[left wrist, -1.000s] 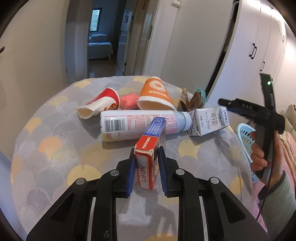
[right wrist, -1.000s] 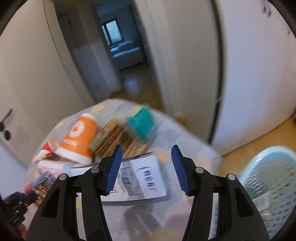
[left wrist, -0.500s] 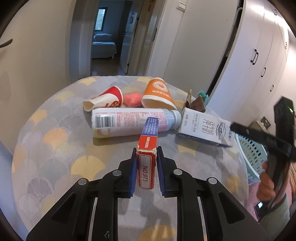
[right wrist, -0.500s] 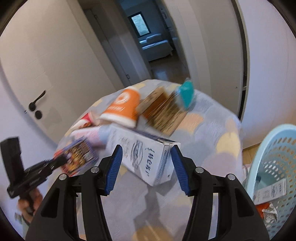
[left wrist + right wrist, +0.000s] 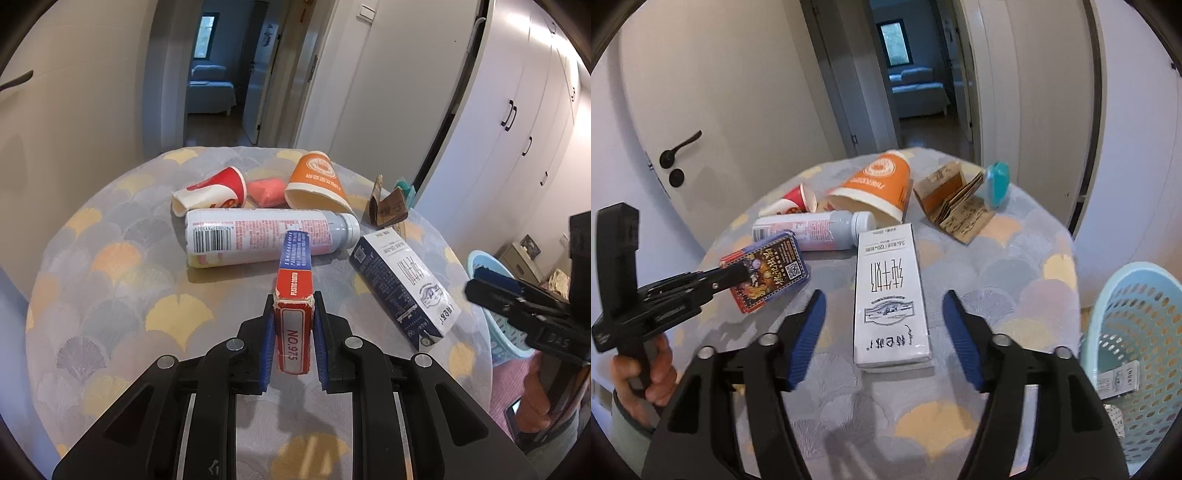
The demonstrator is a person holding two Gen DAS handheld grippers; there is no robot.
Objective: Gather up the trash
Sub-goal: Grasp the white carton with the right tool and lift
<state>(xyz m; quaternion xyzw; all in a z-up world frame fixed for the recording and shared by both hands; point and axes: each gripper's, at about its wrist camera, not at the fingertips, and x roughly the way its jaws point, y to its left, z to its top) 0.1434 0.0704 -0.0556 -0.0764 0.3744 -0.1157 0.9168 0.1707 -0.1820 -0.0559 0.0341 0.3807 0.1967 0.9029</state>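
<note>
The card box [image 5: 294, 325] sits clamped between the left gripper [image 5: 294, 343]'s blue fingers [image 5: 266, 354], on edge, its far end just before the bottle [image 5: 266, 236] lying on the table [image 5: 110, 295]. The milk carton [image 5: 890, 295] lies flat between the right gripper [image 5: 884, 339]'s fingers [image 5: 807, 332], which stand wide apart, clear of its sides. Beyond the bottle lie a red cup [image 5: 214, 190], an orange cup [image 5: 317, 181] and folded brown cardboard [image 5: 955, 206]. A blue basket [image 5: 1137, 354] stands right of the table.
</note>
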